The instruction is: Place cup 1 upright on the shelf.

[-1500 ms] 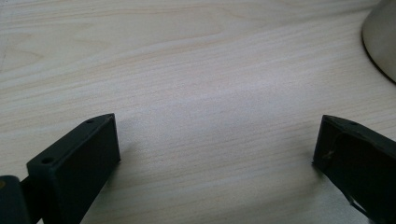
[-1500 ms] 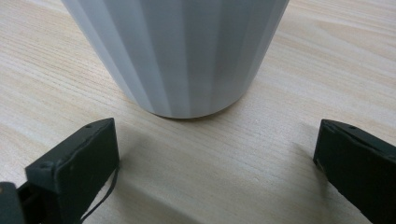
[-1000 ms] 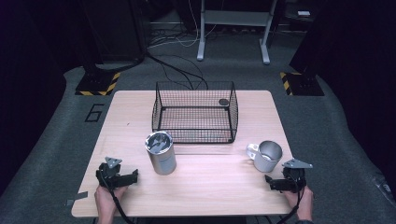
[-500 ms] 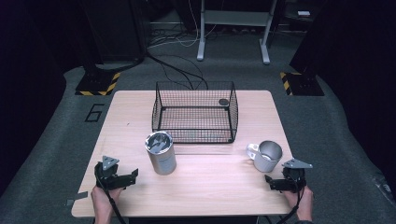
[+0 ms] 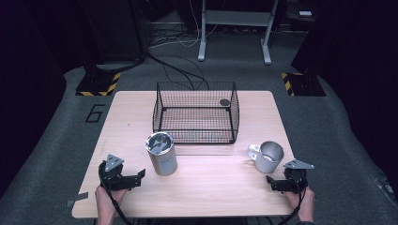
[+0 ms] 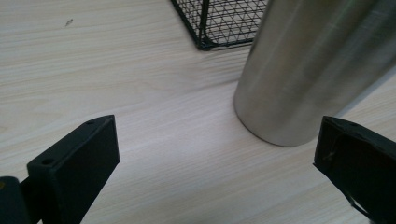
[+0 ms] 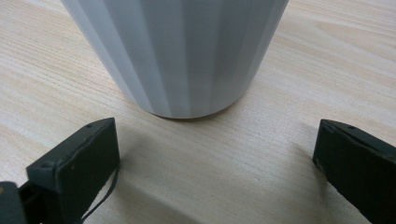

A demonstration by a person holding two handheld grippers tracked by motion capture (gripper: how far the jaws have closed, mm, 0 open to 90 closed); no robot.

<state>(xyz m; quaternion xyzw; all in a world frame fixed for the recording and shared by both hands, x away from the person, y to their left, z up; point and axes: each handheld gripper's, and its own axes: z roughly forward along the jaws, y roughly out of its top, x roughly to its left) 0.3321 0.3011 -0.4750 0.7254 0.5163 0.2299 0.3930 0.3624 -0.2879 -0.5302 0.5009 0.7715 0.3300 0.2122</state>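
A tall steel tumbler (image 5: 161, 153) stands upright on the wooden table (image 5: 211, 187), in front of a black wire basket (image 5: 196, 112). My left gripper (image 5: 138, 177) rests open on the table just left of the tumbler (image 6: 313, 70), whose base lies ahead and to the right of the jaws. A white mug (image 5: 266, 156) with its handle to the left stands at the right. My right gripper (image 5: 271, 183) is open just in front of the mug (image 7: 180, 51), apart from it, with nothing between the jaws.
A small dark round object (image 5: 225, 102) lies inside the basket at its back right corner. The basket's corner (image 6: 210, 23) is close behind the tumbler. Bare table stretches between the two grippers. Cables and a stand are on the floor beyond.
My left gripper has shifted a little toward the tumbler. The right gripper, mug, tumbler and basket stay where they were.
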